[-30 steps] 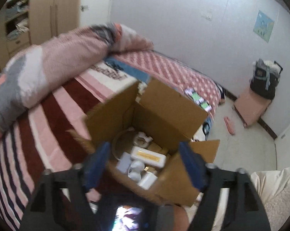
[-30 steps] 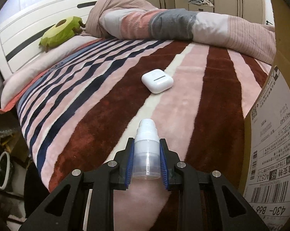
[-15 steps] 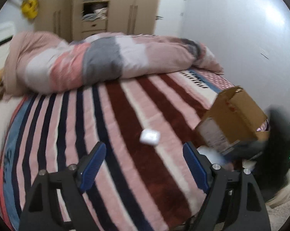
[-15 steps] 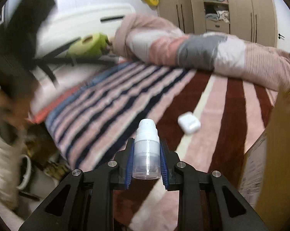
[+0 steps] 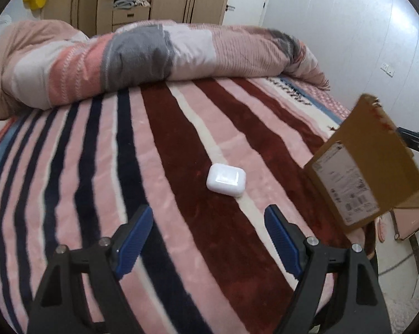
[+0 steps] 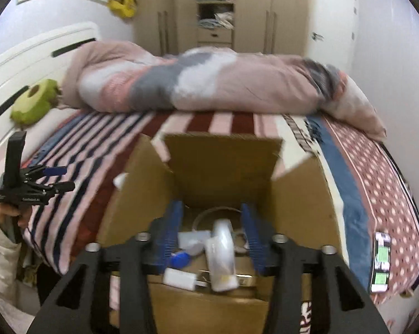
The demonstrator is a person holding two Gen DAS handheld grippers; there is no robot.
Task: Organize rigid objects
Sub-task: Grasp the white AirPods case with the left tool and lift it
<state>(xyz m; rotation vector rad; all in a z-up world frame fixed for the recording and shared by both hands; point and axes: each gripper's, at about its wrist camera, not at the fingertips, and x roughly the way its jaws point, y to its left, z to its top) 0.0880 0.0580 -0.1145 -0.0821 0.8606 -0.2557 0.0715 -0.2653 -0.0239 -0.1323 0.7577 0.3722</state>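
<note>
The bed carries the cardboard box, where my right hand-held gripper hangs open above the clutter. My left hand-held gripper, open, faces the white case; soft blanket could tilt it.

The left gripper is held level with its jaws spread wide; the right gripper is likewise held parted, gripping nothing.
</note>
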